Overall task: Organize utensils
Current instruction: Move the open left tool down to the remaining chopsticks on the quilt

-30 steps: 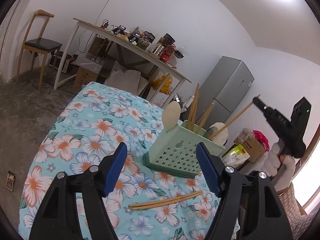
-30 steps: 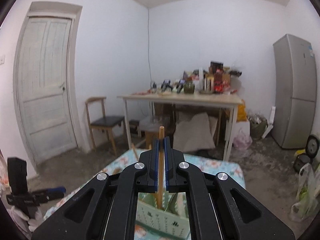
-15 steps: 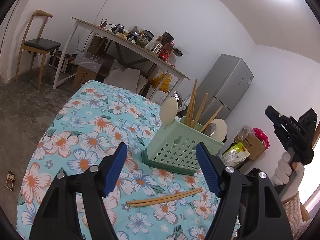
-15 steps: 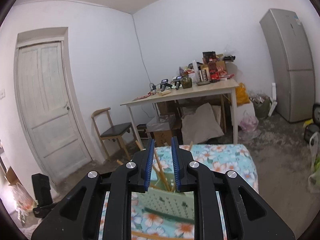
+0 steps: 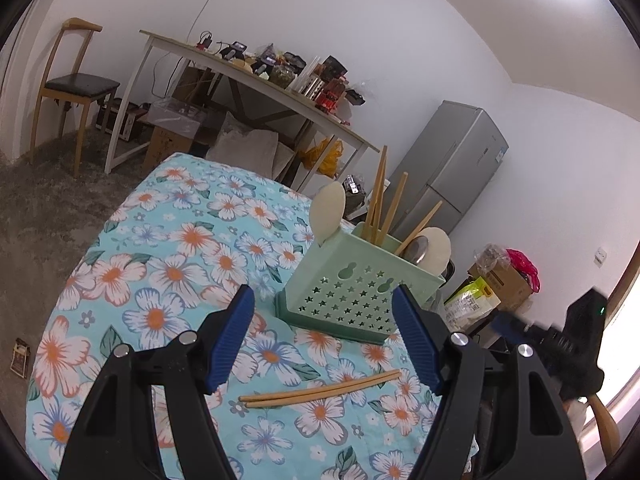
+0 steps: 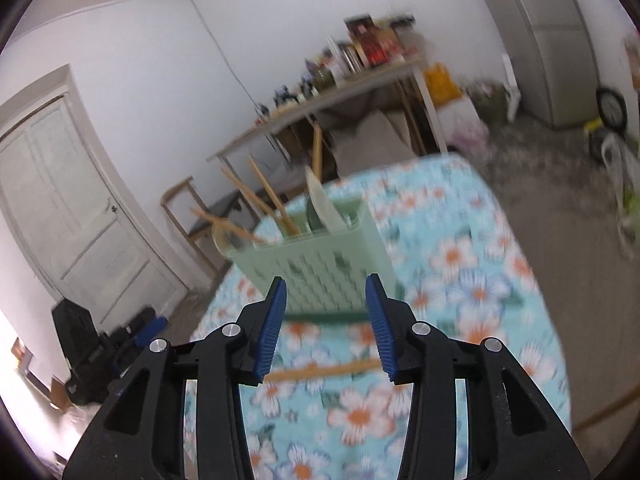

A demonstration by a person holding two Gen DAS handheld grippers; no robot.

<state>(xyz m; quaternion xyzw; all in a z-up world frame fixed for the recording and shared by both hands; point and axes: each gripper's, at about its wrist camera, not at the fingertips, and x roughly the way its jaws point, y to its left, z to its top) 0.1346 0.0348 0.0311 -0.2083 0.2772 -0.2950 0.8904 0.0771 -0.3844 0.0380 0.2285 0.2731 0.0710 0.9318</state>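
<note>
A pale green utensil holder (image 5: 352,292) stands on the floral tablecloth (image 5: 168,264); it also shows in the right wrist view (image 6: 316,264). Several wooden chopsticks (image 5: 390,206) and pale spoons (image 5: 328,214) stand in it. A pair of chopsticks (image 5: 320,390) lies flat in front of the holder, blurred in the right wrist view (image 6: 320,370). My left gripper (image 5: 322,340) is open and empty above the loose pair. My right gripper (image 6: 326,324) is open and empty, near the holder; it shows at the right edge of the left wrist view (image 5: 560,340).
A cluttered white desk (image 5: 256,76) and a wooden chair (image 5: 76,84) stand behind the table. A grey fridge (image 5: 452,176) is at the right. Boxes and bags (image 5: 496,284) lie on the floor. A white door (image 6: 68,208) is at the left.
My right gripper let go of a chopstick into the holder, opened wide and dropped lower and back. My left gripper stayed open and moved little.
</note>
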